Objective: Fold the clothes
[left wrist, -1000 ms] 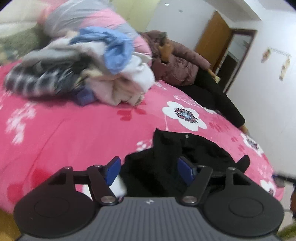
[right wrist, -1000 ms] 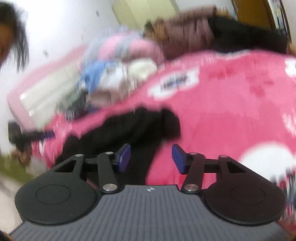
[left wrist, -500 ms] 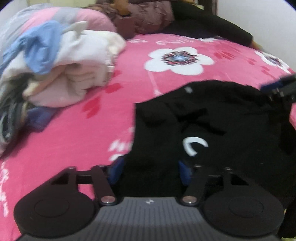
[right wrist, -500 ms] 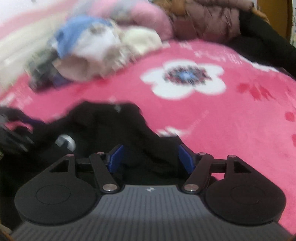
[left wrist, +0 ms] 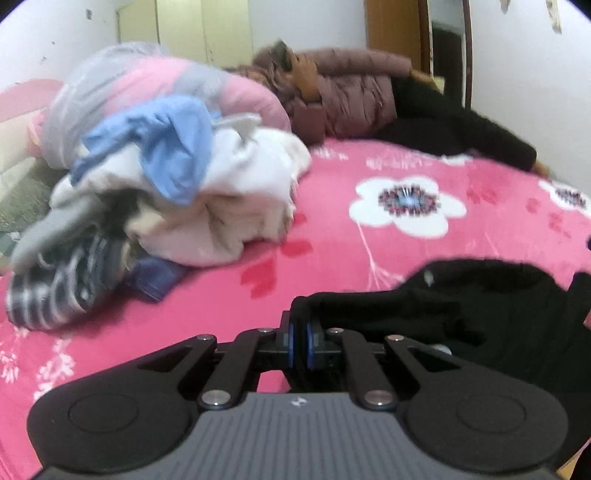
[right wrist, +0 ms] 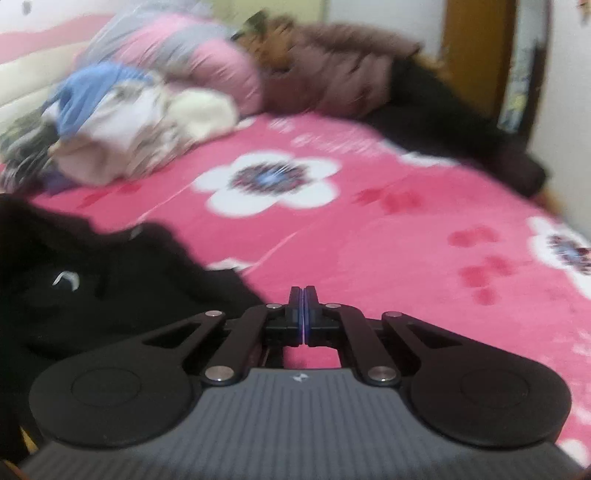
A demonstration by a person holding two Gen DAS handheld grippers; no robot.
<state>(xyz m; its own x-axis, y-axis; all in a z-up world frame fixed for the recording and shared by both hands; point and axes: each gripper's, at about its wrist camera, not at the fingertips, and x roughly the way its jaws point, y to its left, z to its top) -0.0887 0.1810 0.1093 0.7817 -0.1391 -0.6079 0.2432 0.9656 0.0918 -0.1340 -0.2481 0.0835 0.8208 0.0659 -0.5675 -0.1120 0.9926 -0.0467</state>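
A black garment (left wrist: 480,306) with a white crescent mark (right wrist: 66,280) lies crumpled on the pink flowered bed cover (left wrist: 369,240). In the left wrist view my left gripper (left wrist: 299,332) has its jaws closing to a pinch. A raised fold of the black cloth sits between its blue pads (left wrist: 290,339). In the right wrist view my right gripper (right wrist: 303,299) has its jaws closing until the pads meet. No cloth shows between them. The black garment (right wrist: 92,288) ends just left of its fingers, over bare pink cover.
A loose pile of clothes (left wrist: 192,192), white, blue, grey and striped, sits at the back left. Behind it lies a bagged pink quilt (left wrist: 147,85). A brown padded coat (left wrist: 347,88) and dark clothing (left wrist: 461,129) lie along the far edge by a wooden door (left wrist: 395,29).
Both grippers went from open over the black garment to closed. The left one now lifts a fold of the cloth. The right one has slid right, off the garment's edge.
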